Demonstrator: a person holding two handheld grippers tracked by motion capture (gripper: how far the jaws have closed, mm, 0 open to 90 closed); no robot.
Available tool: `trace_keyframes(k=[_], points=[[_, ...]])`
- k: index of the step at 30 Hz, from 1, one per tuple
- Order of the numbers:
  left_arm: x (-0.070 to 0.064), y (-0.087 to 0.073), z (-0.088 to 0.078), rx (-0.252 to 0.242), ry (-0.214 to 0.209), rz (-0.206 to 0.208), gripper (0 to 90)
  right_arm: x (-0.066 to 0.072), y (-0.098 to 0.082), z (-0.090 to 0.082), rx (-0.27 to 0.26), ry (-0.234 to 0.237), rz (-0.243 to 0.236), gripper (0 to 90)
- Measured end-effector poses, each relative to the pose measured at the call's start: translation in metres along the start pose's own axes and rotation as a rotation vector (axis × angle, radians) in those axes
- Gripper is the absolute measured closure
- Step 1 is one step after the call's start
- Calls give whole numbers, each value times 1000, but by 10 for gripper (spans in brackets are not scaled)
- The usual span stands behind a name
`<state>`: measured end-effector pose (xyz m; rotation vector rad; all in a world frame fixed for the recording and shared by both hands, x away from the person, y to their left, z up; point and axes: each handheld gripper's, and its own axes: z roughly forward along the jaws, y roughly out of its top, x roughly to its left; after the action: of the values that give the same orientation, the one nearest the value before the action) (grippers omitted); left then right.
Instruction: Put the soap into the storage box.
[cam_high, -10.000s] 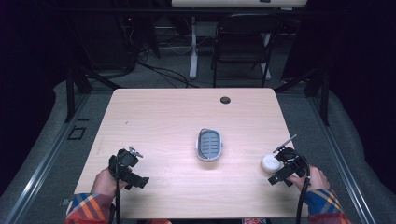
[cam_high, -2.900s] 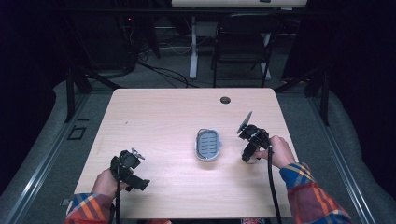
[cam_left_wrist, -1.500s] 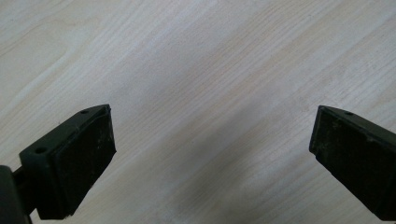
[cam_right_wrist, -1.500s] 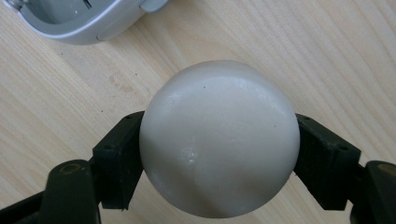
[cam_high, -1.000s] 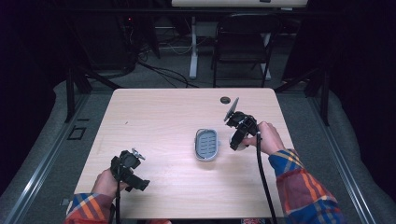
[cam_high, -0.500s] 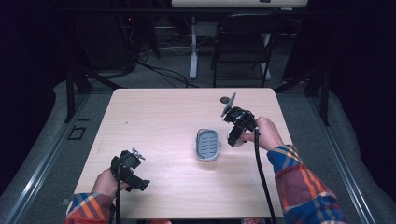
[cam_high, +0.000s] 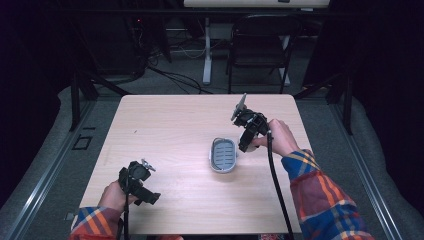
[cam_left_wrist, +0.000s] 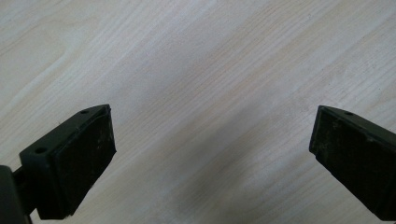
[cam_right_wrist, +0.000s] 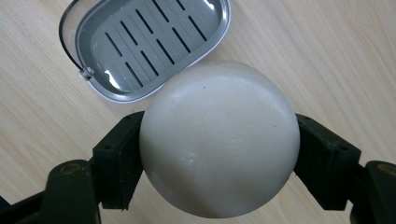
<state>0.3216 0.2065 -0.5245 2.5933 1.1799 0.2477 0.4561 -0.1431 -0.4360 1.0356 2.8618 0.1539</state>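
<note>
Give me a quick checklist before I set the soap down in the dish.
1. Soap held on both sides by the right gripper: ok.
2. Dish empty, slotted tray bare: ok.
3. Soap lined up over the dish: not ok; in the right gripper view the dish lies ahead of the soap, and in the high view the gripper sits beside the dish.
4. Left gripper out of the way, open over bare table: ok.
5. Height of the soap above the table: cannot tell.
</note>
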Motion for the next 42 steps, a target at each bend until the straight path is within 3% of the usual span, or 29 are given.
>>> trace_keyframes(k=[1, 14, 30, 42], points=[[0, 0, 0, -2, 1, -1, 0, 2, 3, 0, -18, 1, -3, 243], [0, -1, 0, -4, 0, -2, 0, 14, 26, 4, 2, 9, -49, 243], [0, -1, 0, -4, 0, -3, 0, 35, 56, 33, 34, 54, -94, 243], [0, -1, 0, -1, 0, -1, 1, 37, 65, 50, 62, 71, -100, 243]])
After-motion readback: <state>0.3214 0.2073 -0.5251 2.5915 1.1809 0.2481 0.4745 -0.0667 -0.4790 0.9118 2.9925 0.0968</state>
